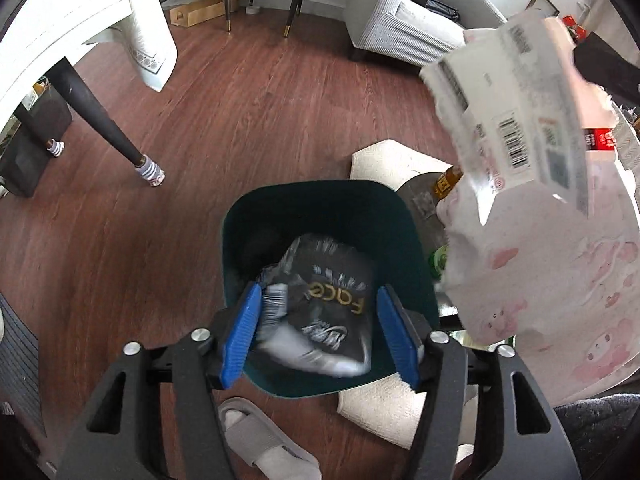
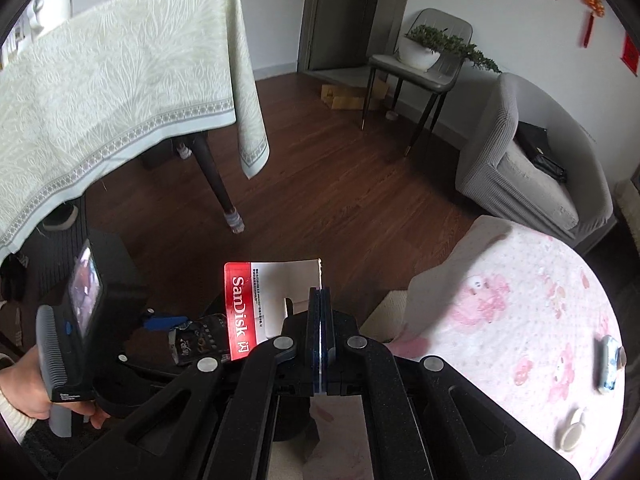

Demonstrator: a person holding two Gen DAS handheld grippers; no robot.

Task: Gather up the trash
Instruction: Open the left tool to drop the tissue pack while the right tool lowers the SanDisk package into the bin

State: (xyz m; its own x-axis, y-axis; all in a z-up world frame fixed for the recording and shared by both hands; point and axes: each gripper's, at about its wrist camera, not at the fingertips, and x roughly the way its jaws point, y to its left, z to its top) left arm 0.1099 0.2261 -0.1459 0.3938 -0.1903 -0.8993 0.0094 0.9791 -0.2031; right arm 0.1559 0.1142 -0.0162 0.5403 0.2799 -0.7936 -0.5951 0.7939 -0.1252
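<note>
Both grippers working over bin (image 1: pixel 240 236): left (image 1: pixel 316 328) hanging open above blurred black packet (image 1: pixel 332 300), right (image 2: pixel 321 320) clamping SanDisk card (image 2: pixel 272 300) beside pink table (image 2: pixel 520 280).

**What you have in view, by count**

You have two grippers: the left gripper (image 1: pixel 318 332) and the right gripper (image 2: pixel 321 334). There is one dark green bin (image 1: pixel 408 240), one black snack wrapper (image 1: pixel 332 300) and one SanDisk card package (image 2: pixel 264 300). You can count one grey slipper (image 1: pixel 256 436) on the floor, one grey armchair (image 2: pixel 520 168), one chair (image 2: pixel 436 60) carrying one potted plant (image 2: pixel 420 48), and two cloth-covered tables: one pale green (image 2: pixel 112 92), one pink-patterned (image 2: pixel 520 320).
</note>
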